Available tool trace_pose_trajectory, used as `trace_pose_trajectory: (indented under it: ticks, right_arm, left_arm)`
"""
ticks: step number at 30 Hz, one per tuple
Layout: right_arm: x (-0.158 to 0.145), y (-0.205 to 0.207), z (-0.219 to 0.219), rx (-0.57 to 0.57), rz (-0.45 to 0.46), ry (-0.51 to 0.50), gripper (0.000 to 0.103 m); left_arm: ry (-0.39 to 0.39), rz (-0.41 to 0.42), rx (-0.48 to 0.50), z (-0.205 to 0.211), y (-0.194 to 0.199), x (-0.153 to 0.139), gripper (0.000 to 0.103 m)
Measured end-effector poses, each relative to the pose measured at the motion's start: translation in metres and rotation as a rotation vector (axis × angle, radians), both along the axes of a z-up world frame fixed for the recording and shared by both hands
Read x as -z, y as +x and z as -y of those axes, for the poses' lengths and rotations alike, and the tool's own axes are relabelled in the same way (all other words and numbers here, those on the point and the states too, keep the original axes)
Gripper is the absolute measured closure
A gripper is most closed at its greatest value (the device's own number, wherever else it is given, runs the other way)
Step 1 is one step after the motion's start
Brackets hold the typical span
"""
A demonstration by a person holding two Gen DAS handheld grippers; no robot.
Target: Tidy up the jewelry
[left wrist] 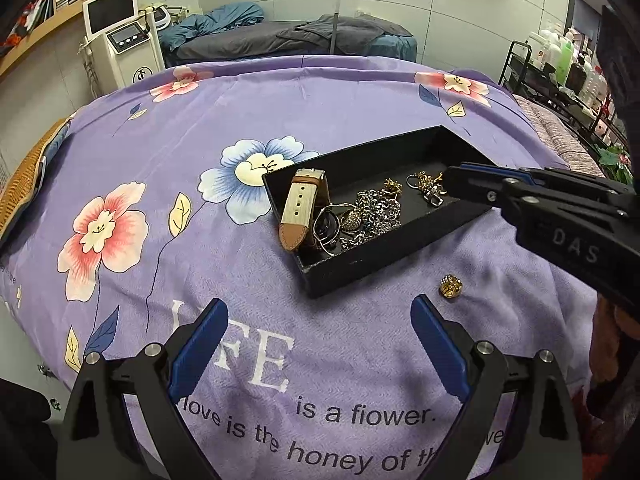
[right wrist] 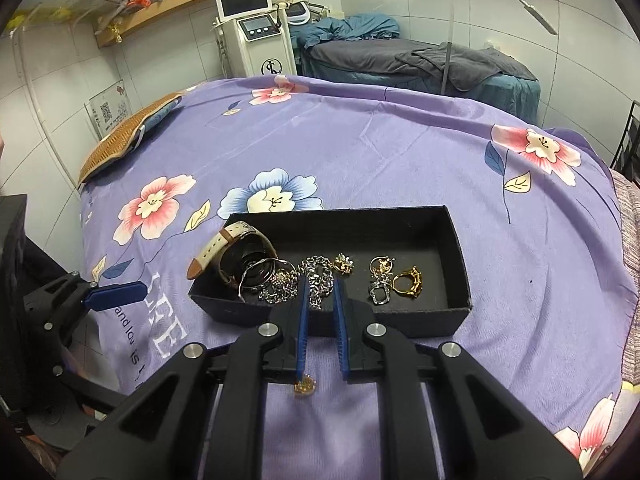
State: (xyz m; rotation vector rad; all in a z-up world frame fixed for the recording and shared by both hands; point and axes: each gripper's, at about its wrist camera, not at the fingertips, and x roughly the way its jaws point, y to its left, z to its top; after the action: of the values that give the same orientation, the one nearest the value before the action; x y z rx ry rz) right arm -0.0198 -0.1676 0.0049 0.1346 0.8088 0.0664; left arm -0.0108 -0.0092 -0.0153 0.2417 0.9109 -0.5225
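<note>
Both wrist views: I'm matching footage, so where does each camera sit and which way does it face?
Left wrist: behind the open left claw, low over the purple bedspread, facing the black tray; the right claw enters from the right.
Right wrist: behind the right claw, its tips above the tray's chain.
Shared: tray, watch, loose gold piece.

We hold our black left gripper with blue pads (left wrist: pixel 319 350) spread wide, while our matching right gripper (right wrist: pixel 320 286) has its fingers nearly together, gripping nothing.
</note>
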Motion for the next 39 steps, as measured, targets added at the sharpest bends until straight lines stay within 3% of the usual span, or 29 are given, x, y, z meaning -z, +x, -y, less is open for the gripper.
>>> trace_pose_trajectory:
  ticks: [18, 19, 20, 22, 39]
  right_arm:
    - [0.019, 0.018, 0.012, 0.035, -0.043, 0.042, 0.089]
    - [0.019, 0.018, 0.011, 0.034, -0.042, 0.04, 0.084]
    - [0.018, 0.018, 0.011, 0.033, -0.04, 0.036, 0.069]
    - [0.016, 0.016, 0.01, 0.043, -0.027, 0.031, 0.047]
    - [0.0, 0.004, 0.022, 0.073, 0.031, 0.035, 0.047]
  left_arm:
    - [0.021, 0.018, -0.002, 0.006, 0.011, 0.0, 0.012]
    - [0.02, 0.02, -0.003, 0.006, 0.012, 0.0, 0.012]
    - [0.019, 0.021, -0.003, 0.006, 0.013, 0.0, 0.012]
    - [0.02, 0.022, -0.003, 0.008, 0.014, -0.001, 0.012]
    - [0.026, 0.03, -0.006, 0.007, 0.014, -0.004, 0.01]
